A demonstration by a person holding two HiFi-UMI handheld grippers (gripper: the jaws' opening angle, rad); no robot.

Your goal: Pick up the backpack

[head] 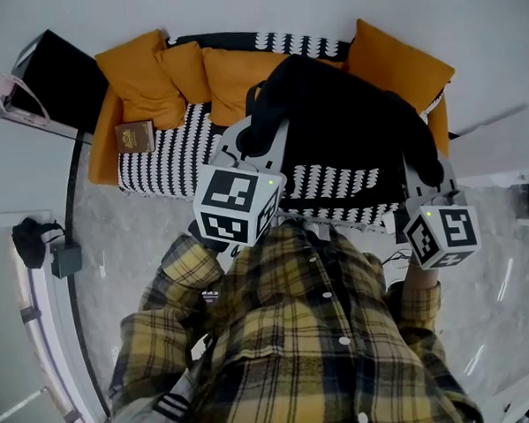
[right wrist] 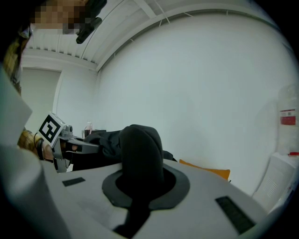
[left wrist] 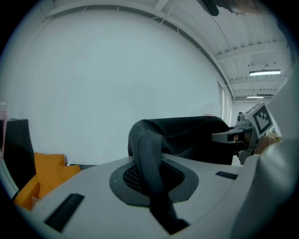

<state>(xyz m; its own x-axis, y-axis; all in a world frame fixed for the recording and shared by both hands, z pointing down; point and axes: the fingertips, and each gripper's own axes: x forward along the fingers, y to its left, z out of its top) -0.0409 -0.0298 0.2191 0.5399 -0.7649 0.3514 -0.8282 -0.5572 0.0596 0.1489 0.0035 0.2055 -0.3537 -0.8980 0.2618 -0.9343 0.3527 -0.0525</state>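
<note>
The black backpack (head: pixel 339 123) hangs in front of me over the sofa, held by its two shoulder straps. My left gripper (head: pixel 257 143) is shut on the left strap (left wrist: pixel 149 158), which loops up between the jaws in the left gripper view. On the other side, my right gripper (head: pixel 424 173) is shut on the right strap (right wrist: pixel 138 158), a thick black fold filling the gap between its jaws. The bag's body (left wrist: pixel 187 135) spans between both grippers. Each gripper view also shows the other gripper beyond the bag.
A sofa with a black-and-white striped cover (head: pixel 169 158) and orange cushions (head: pixel 143 80) lies under the bag. A brown book (head: pixel 135 136) rests at its left end. A dark side table (head: pixel 59 80) stands far left, a white cabinet (head: pixel 500 145) to the right.
</note>
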